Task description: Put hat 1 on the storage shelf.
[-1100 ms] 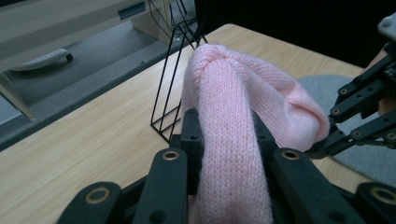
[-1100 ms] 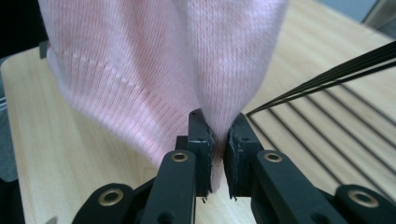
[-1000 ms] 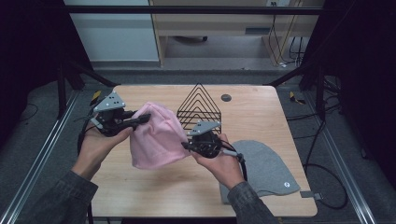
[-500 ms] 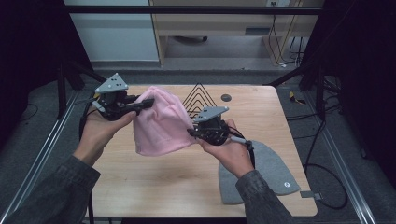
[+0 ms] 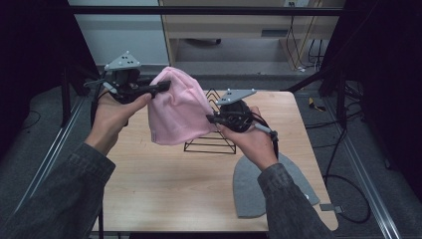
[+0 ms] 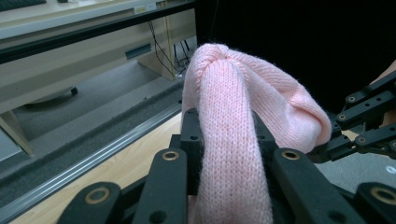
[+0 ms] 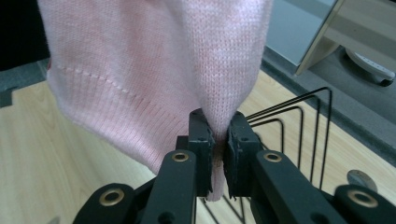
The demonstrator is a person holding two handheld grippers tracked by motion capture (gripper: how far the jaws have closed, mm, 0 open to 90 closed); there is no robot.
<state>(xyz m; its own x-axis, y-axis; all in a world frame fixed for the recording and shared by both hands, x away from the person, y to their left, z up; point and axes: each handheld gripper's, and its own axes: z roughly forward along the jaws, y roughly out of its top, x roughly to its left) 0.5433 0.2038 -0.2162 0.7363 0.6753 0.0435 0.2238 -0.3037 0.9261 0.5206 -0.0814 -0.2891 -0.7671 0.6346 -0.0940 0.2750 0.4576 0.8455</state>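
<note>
Our left hand-held gripper (image 5: 166,84) is pinched on the top fold of the pink hat (image 5: 176,109); in the left gripper view the knit (image 6: 233,140) runs thick between the two black jaws and bulges up over them. Our right hand-held gripper (image 5: 211,119) is pressed tight on the hat's other edge, and in the right gripper view a thin pleat of pink knit (image 7: 154,70) is squeezed in the narrow gap between the pads, the ribbed hem hanging to the left of it.

We hold the hat in the air between the two grippers, above the far half of the counter (image 5: 164,184) and touching nothing else that we can see. It hangs as a soft, rounded shape, higher at our left hand (image 5: 117,112) than at our right hand (image 5: 251,142).

Just behind and below the hat stands a black wire rack (image 5: 211,144), triangular in outline, on the counter. Its thin wires (image 7: 299,135) also show past the right jaws. Near our right forearm a grey hat (image 5: 254,189) lies flat on the near right part of the counter, well apart from the pink one.
</note>
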